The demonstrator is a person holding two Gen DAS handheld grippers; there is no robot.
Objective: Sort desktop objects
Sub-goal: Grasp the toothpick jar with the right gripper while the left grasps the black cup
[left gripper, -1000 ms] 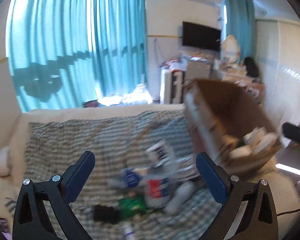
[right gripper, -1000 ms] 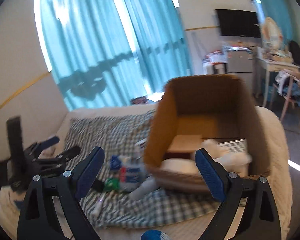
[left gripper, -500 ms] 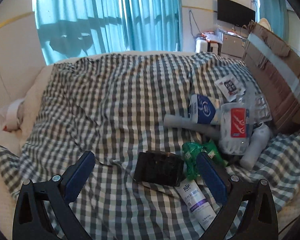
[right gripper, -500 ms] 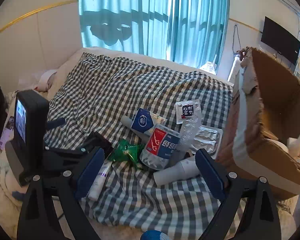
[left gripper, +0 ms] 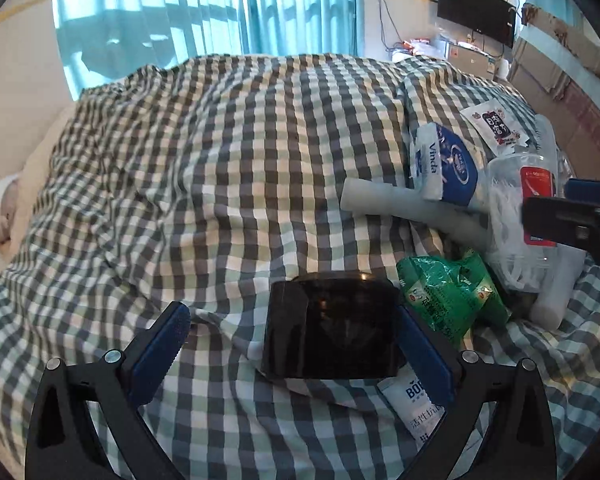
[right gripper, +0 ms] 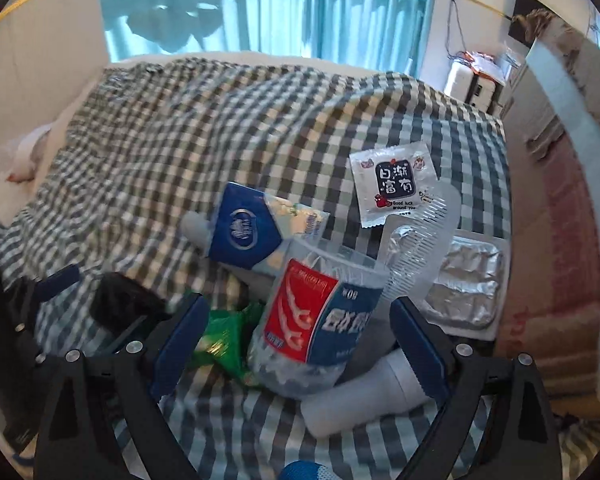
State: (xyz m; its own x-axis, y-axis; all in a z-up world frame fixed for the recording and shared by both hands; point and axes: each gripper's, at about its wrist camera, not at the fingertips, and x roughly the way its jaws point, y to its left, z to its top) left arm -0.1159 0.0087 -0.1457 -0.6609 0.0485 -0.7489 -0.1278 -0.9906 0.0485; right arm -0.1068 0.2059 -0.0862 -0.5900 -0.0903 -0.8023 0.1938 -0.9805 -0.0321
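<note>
The left hand-held gripper [left gripper: 290,342] is seen with its jaws apart, and a black glossy box [left gripper: 332,326] is found between them: the right pad sits at the box's side, contact not confirmed, while the left pad stands well clear. Beneath the box's near corner, a white tube [left gripper: 414,404] with blue lettering is observed lying on the checked bedspread [left gripper: 220,160]. Just to the right of the box, a green packet [left gripper: 448,294] is noted. The right hand-held gripper [right gripper: 296,338] is likewise held with its jaws apart, and a clear plastic tub with a red and blue label [right gripper: 320,320] is recorded between its pads, touching neither as far as can be judged. A pale grey cylinder [right gripper: 364,396] is seen lying at the tub's lower right, near the right pad. Beyond the tub, a blue and white tissue pack [right gripper: 248,232] is found resting across a second grey tube [right gripper: 194,226]. A clear comb [right gripper: 424,236] and a foil blister sheet [right gripper: 464,280] are noted to the right, just beside a cardboard box [right gripper: 552,240]. Farther back, a white sachet with a dark printed panel [right gripper: 394,184] is observed flat on the bedspread. At the far side, teal curtains [right gripper: 260,4] are recorded.
</note>
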